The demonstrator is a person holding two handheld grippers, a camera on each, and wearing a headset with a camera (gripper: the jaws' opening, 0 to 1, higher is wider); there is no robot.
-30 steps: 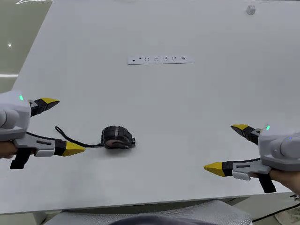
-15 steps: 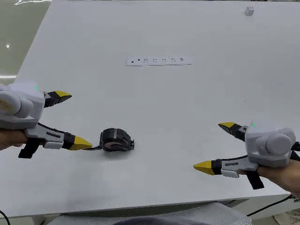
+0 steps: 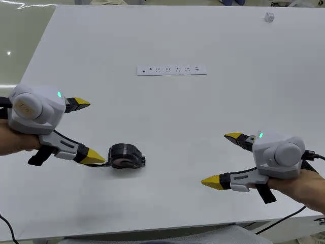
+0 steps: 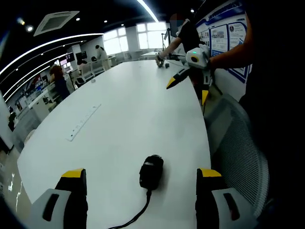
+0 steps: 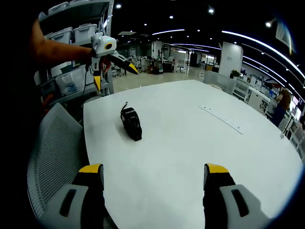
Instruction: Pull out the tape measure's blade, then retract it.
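Tape measure (image 3: 127,155) lies near the table's (image 3: 167,117) front edge, just ahead of the left gripper (image 3: 87,130), jaws wide and empty, likely to clamp its case; right gripper (image 3: 222,158), equally wide and empty, hangs well apart, probably for the blade.

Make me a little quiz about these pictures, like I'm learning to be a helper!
1. True or false: the tape measure has its blade pulled out across the table.
2. The left gripper and the right gripper are both over the table. Which is nearer the tape measure? A. left B. right C. both the same
3. Fill the gap: the jaws of both grippers stand ____.

Key: 1. False, the blade is inside the case. 2. A. 3. open.
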